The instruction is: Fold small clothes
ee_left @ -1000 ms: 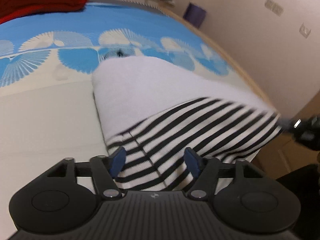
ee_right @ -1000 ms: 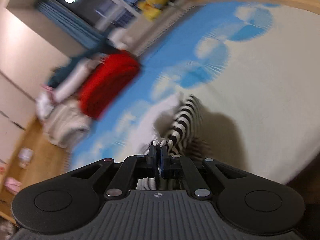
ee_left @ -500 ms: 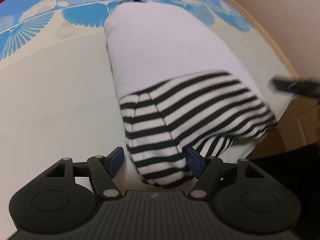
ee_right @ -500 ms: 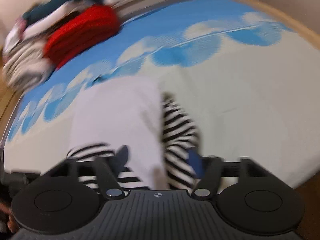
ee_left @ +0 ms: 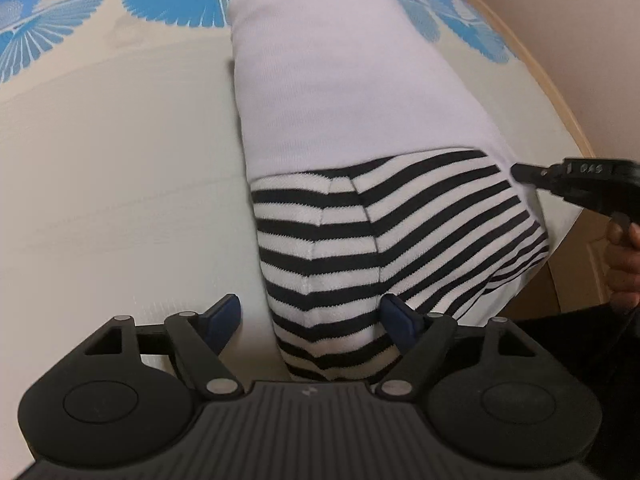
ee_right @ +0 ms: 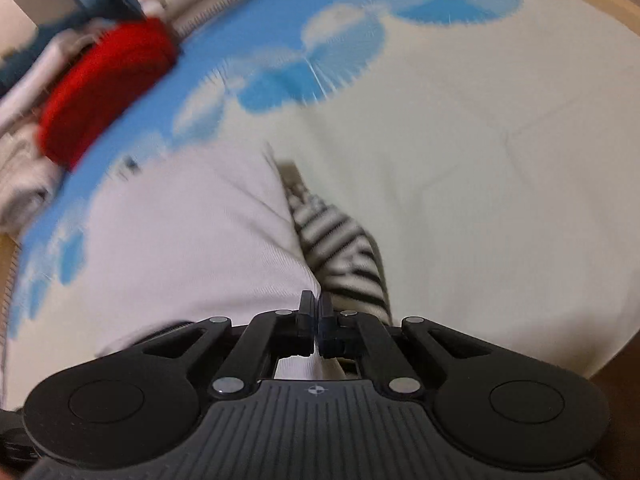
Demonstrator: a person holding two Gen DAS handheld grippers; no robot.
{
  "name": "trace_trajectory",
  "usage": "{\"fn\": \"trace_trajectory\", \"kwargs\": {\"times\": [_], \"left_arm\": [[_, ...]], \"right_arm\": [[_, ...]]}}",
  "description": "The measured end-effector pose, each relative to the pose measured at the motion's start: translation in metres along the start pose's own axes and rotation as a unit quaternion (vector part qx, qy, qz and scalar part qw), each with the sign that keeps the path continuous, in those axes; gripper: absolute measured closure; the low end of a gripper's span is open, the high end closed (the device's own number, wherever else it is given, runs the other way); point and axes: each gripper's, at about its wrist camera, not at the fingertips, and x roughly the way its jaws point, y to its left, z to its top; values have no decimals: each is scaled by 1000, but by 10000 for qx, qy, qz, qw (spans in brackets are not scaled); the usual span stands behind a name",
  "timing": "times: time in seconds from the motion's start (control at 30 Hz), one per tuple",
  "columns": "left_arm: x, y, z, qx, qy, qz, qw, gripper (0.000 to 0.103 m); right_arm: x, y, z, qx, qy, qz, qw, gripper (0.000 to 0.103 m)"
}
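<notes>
The small garment, a white top with a black-and-white striped part folded over its near end, lies flat on the bed cover, stretching away from the left gripper toward the blue fan-patterned band of the cover. The left gripper points steeply down at the near striped end; its jaws are wide and opening, the blue pads standing apart on either side of the striped edge, with that cloth between them but neither pad pressing on it. To the right of this gripper, at the far right edge of the striped part, the black tip of the right gripper reaches in, with a hand behind it. In the right wrist view the right gripper has its two fingers brought together, only a thin slit between them; it hangs over the seam where the white cloth meets the striped sleeve, and whether any fabric is pinched in the tips cannot be told because of the blur. Ahead and to the left of that gripper, well apart from the garment, a red folded item sits on the blue part of the cover beside a heap of pale laundry. A wooden bed edge runs along the right of the left gripper's view.
</notes>
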Motion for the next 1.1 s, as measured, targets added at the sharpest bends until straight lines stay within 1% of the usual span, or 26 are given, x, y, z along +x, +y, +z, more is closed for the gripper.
{"fn": "trace_trajectory", "kwargs": {"times": [0.07,0.1,0.13,0.17,0.2,0.23,0.27,0.3,0.33,0.37,0.4,0.43,0.47,0.5,0.57,0.6,0.7,0.77,0.8,0.83,0.87,0.93,0.97,1.03,1.1], "left_arm": [[-9,0,2,27,-167,-20,9999,22],[-14,1,2,-12,-267,-36,9996,22],[-18,1,0,-40,-355,-59,9993,22],[-22,2,-1,-53,-454,-70,9989,22],[-26,3,0,-45,-564,-51,9984,22],[-29,3,1,-39,-675,-6,9977,22],[-31,3,2,-57,-798,49,9968,22],[-34,4,3,-111,-905,76,9958,22],[-37,5,8,-183,-996,86,9948,23],[-39,6,11,-275,-1124,109,9932,23],[-42,6,15,-337,-1241,133,9916,23],[-44,7,19,-362,-1323,145,9904,23],[-47,8,23,-371,-1407,160,9892,23],[-49,9,28,-374,-1464,166,9884,23],[-51,15,39,-445,-1528,118,9872,23],[-52,20,45,-537,-1509,70,9871,23],[-43,39,62,-920,-1443,-183,9851,23],[-36,49,72,-1118,-1416,-322,9831,23],[-32,53,78,-1197,-1406,-373,9821,23],[-28,56,84,-1286,-1408,-443,9807,24],[-23,60,88,-1409,-1406,-546,9785,24],[-13,68,97,-1680,-1366,-775,9732,24],[-8,71,101,-1785,-1345,-881,9707,24],[1,76,109,-1914,-1300,-964,9681,24],[15,82,115,-2089,-1158,-1075,9651,24]], "right_arm": [[-1,9,-3,-259,-36,-110,9996,101],[-8,15,-3,-453,-123,-221,9987,100],[-14,19,-3,-614,-290,-335,9971,99],[-26,23,-6,-772,-515,-353,9951,94],[-35,27,-7,-876,-657,-233,9937,92],[-42,30,-10,-1015,-731,-12,9921,90],[-45,36,-14,-1206,-698,214,9900,90],[-42,44,-19,-1503,-541,420,9863,90],[-37,48,-25,-1755,-325,489,9827,91],[-25,52,-33,-2041,33,379,9782,91],[-10,54,-39,-2253,364,107,9736,91],[8,52,-48,-2466,735,-346,9657,90],[20,49,-53,-2548,959,-609,9603,91],[27,47,-56,-2563,1103,-789,9570,94],[22,48,-51,-2512,1064,-735,9592,94],[17,50,-46,-2497,957,-688,9611,93],[-6,55,-28,-2331,439,-430,9705,85],[-17,60,-7,-2036,45,-126,9790,67],[-21,61,3,-1857,-158,40,9825,62],[-21,64,15,-1706,-316,184,9847,54],[-21,67,24,-1609,-410,262,9858,51],[1,73,45,-1436,-493,287,9880,50],[16,74,53,-1363,-451,235,9894,50],[48,79,62,-1122,-293,52,9932,50],[80,70,69,-620,-5,43,9981,50]]}}
